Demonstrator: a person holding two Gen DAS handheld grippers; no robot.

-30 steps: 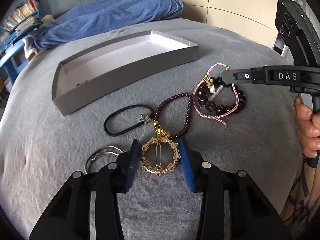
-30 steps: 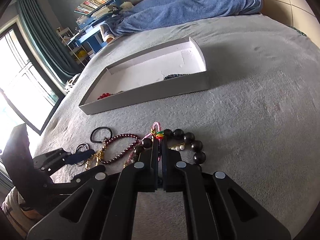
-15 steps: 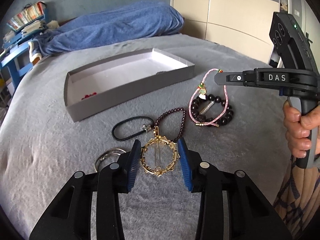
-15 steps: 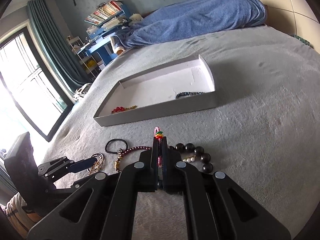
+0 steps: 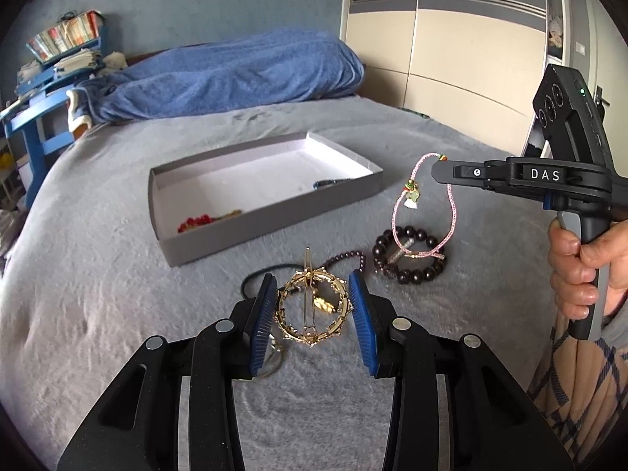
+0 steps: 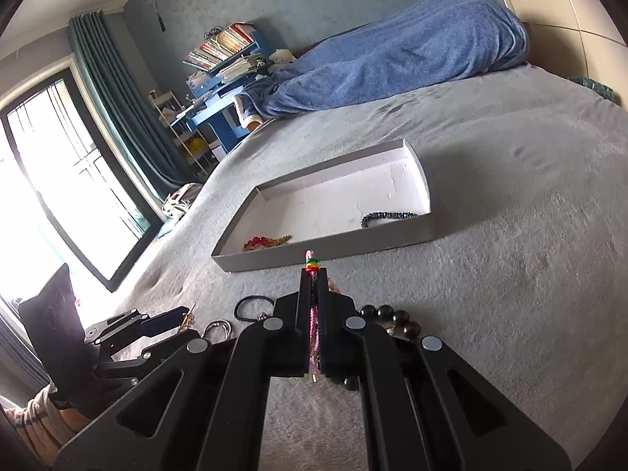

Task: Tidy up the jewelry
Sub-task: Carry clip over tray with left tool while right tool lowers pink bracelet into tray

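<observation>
- Grey bed (image 5: 98, 274) under everything, blue blanket (image 5: 219, 78) bunched at its far end, wardrobe doors behind.
- Left tongs (image 5: 312, 314) part-spread, blue pads pinching a gold ring brooch (image 5: 312, 310) from both sides; brooch now clear of the bed, carried higher than a second ago, when it lay flat among the other pieces.
- Right tongs (image 6: 313, 274) pressed together on a pink cord bracelet (image 5: 424, 204); cord hanging in a loop below the tips, raised off the bed since the earlier frame, when it lay draped over the beads.
- Dark bead bracelet (image 5: 408, 259) lying on the bed under that loop, ahead and to the right of the left tongs.
- Garnet bead strand (image 5: 347, 256) and black hair tie (image 5: 251, 280) just beyond the left tongs, partly hidden by the brooch.
- Silver rings (image 6: 218, 329) on the bed between the two tongs.
- Grey shallow box (image 5: 274, 219) farther ahead of both tongs, holding red beads (image 5: 194, 223) at its near left and a dark beaded strand (image 6: 388, 216) at its right.
- Hand (image 5: 585, 263) gripping the right handle.
</observation>
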